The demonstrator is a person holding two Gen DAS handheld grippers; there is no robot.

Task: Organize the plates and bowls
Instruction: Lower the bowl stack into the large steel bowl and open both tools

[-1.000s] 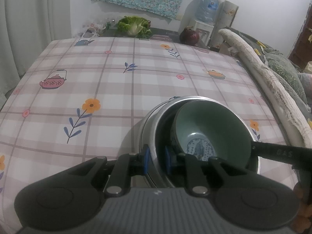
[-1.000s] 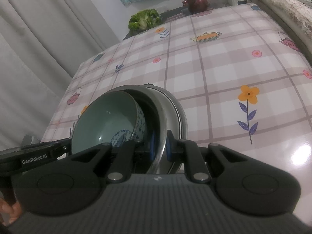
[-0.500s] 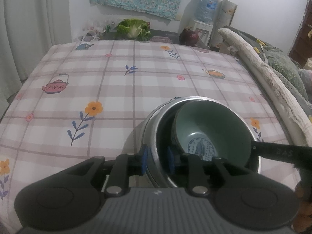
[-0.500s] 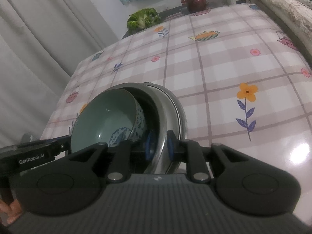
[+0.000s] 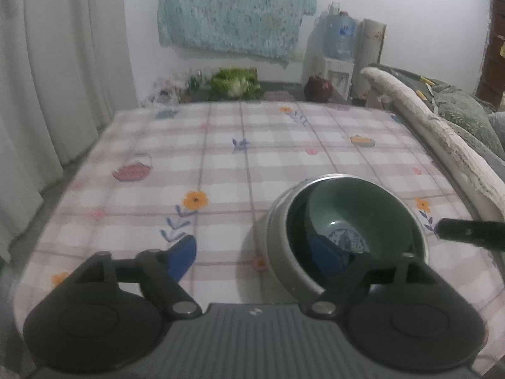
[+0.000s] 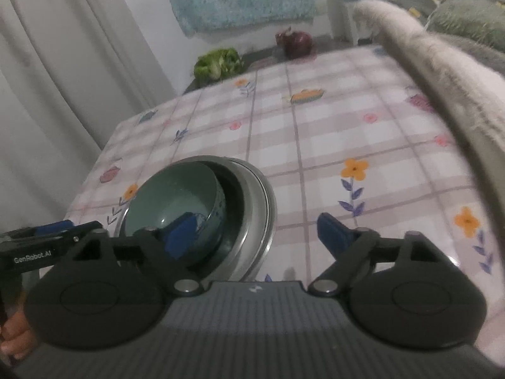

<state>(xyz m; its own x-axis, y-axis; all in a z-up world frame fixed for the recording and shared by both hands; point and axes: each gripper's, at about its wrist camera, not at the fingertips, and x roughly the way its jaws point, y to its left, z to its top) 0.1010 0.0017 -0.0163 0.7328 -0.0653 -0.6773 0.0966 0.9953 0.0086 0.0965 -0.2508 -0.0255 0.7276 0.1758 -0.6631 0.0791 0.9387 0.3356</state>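
A steel bowl (image 5: 277, 233) stands on the checked tablecloth (image 5: 221, 164) with a green ceramic bowl (image 5: 356, 211) tilted inside it. My left gripper (image 5: 255, 255) is open; its jaws straddle the steel bowl's near left rim without touching it. In the right wrist view the steel bowl (image 6: 255, 208) and the green bowl (image 6: 176, 195) sit at lower left. My right gripper (image 6: 252, 237) is open astride the steel bowl's right rim. The left gripper shows at that view's left edge (image 6: 41, 240), and the right gripper's tip shows in the left wrist view (image 5: 467, 232).
A cabbage (image 5: 235, 83) and a dark red teapot (image 5: 318, 90) sit beyond the table's far edge. A water dispenser (image 5: 339, 50) stands by the wall. A blanket-covered sofa back (image 5: 442, 145) runs along the right side. Curtains (image 5: 47, 79) hang at left.
Both grippers opened and let go of the steel bowl's rim. Both have pulled back and lifted a little, so more of the room shows. The bowls stay on the table.
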